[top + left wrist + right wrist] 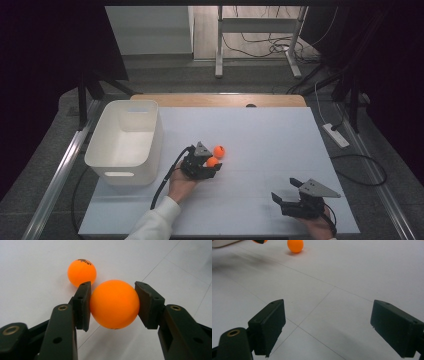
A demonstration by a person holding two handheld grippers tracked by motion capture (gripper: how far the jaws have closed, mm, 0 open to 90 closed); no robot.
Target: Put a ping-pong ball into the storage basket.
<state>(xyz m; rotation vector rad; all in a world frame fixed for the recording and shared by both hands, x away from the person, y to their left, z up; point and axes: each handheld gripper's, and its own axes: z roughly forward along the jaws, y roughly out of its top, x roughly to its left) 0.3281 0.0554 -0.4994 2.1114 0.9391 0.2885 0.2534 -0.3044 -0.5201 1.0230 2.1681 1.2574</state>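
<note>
Our left gripper [113, 305] clamps a smooth orange plastic ball [114, 304], half hiding its twin ball [81, 272] behind; our right gripper [328, 327] gapes empty; white plastic bin [125, 142] left.

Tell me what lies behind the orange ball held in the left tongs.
Behind the held ball, a second orange ball rests on the white table, bearing a dark printed mark. The left tongs cover its lower right edge.

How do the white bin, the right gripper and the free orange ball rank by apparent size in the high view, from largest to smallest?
1. white bin, clearly largest.
2. right gripper, jaws open, much smaller than the bin.
3. free orange ball, smallest. It looks about equal to the held ball in the left gripper, so I do not rank those two.
</note>
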